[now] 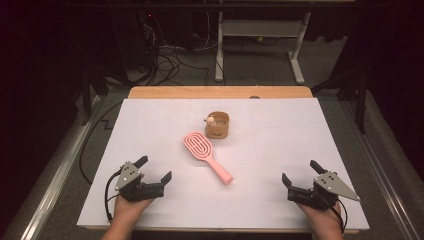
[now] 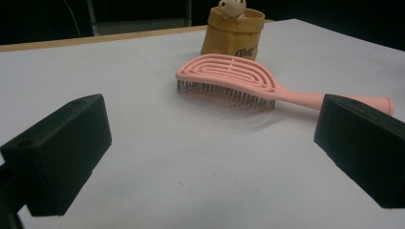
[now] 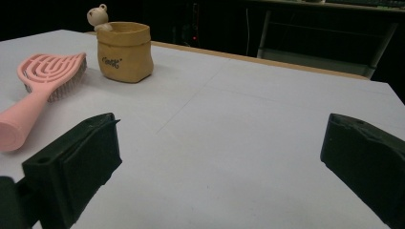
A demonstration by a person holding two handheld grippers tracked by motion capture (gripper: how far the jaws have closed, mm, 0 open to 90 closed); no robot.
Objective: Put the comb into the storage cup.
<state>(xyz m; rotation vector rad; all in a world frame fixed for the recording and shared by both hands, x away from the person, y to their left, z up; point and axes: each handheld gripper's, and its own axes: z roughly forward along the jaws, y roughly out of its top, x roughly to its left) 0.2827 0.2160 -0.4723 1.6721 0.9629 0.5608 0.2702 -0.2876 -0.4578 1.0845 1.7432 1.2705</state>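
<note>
Right now your left gripper [image 1: 154, 168] rests at the near left of the white table [image 1: 280, 165], your hand under it, and its jaws stand wide apart with nothing between them and nothing touching them. In the left gripper view the two black jaws frame bare table, and the pink hairbrush [image 2: 239, 81] lies beyond them, bristles down, so you are lined up on it but well short of it.

Moving toward the middle, the hairbrush [image 1: 205, 154] lies flat near the centre of the table, its slotted head pointing away from you and to the left, its handle running back toward you and to the right. That lie probably favours a grasp on the handle, since it is the slim part and its end points toward your right side. Just beyond the head stands the small tan pouch [image 1: 217, 125], upright, mouth open, with a little bear figure [image 1: 211, 119] perched at its rim. Brush and pouch sit close; I cannot tell whether they touch.

Over on the right, your right gripper [image 1: 300, 172] rests at the near right, jaws likewise spread wide and empty. In the right gripper view the handle end of the brush [image 3: 19, 126] sits off to its left, apart from the jaws.
</note>
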